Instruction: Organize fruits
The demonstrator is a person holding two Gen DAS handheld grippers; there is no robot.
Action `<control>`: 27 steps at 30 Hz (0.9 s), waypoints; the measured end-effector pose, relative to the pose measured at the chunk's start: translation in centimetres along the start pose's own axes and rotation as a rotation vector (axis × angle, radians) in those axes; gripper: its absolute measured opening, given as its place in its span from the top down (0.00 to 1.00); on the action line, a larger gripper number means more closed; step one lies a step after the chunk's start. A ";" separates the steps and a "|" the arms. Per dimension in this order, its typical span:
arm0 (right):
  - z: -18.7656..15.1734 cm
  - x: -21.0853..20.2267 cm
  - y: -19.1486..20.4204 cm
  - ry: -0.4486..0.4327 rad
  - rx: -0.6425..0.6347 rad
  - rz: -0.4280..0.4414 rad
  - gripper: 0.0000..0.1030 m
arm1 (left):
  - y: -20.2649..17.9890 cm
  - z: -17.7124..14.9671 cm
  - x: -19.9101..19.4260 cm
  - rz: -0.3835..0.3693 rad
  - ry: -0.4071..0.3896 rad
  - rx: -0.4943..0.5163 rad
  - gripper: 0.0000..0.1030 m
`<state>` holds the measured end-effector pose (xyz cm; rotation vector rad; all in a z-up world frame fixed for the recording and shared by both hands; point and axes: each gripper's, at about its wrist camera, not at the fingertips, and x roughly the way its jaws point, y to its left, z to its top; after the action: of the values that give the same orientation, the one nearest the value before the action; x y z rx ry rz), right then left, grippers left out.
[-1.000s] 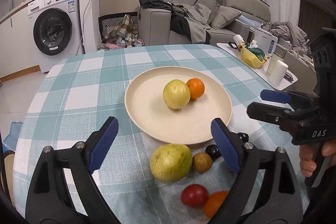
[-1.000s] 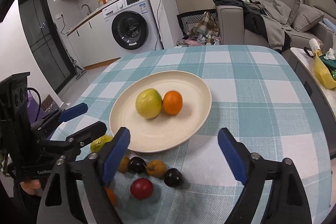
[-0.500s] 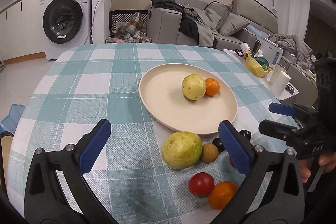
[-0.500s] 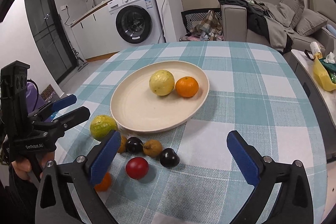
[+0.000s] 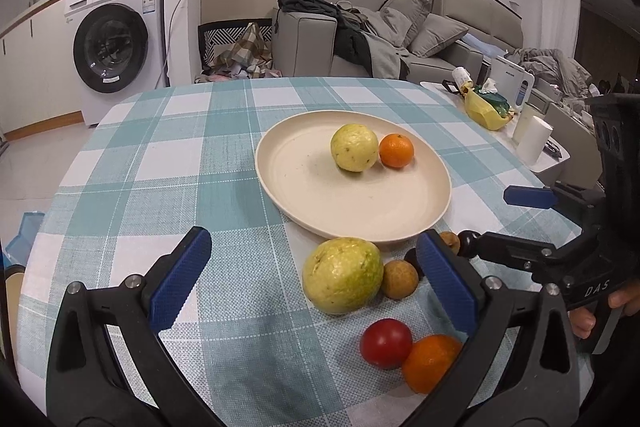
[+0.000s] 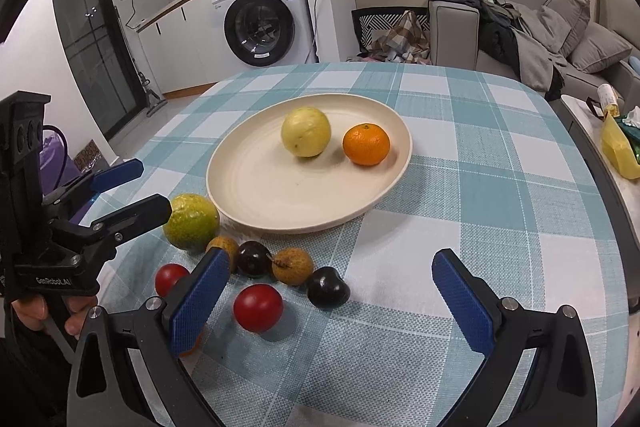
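Two fruits plated, the rest waiting off the plate's near rim

The plate (image 5: 304,187) sits mid-table with a guava (image 5: 354,147) and an orange (image 5: 396,150) touching on it, probably the sorted ones; the loose fruit is bunched by the near edge of the table, likely for easy reach. The left gripper (image 5: 316,277) hangs with jaws released around the big guava (image 5: 342,275), not touching it; the right gripper (image 6: 332,297) is spread empty over a tomato (image 6: 258,307) and a plum (image 6: 327,287). From the right view a finger (image 6: 198,301) hides most of a second orange (image 5: 430,363), and the left view loses the dark fruits behind its finger.
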<state>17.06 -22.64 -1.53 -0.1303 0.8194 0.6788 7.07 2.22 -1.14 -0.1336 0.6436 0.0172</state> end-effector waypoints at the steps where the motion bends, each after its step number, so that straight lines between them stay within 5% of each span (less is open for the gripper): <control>1: -0.1 0.0 0.1 0.001 -0.006 -0.003 0.00 | 0.0 0.0 0.1 -0.004 0.003 -0.002 0.01; 27: -0.6 1.5 0.3 0.049 -0.039 -0.065 0.00 | -0.3 -0.7 1.3 -0.010 0.045 0.031 0.01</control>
<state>17.26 -21.87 -3.02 -0.2087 0.8457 0.6323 7.75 1.78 -2.43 -0.1077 0.6882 -0.0049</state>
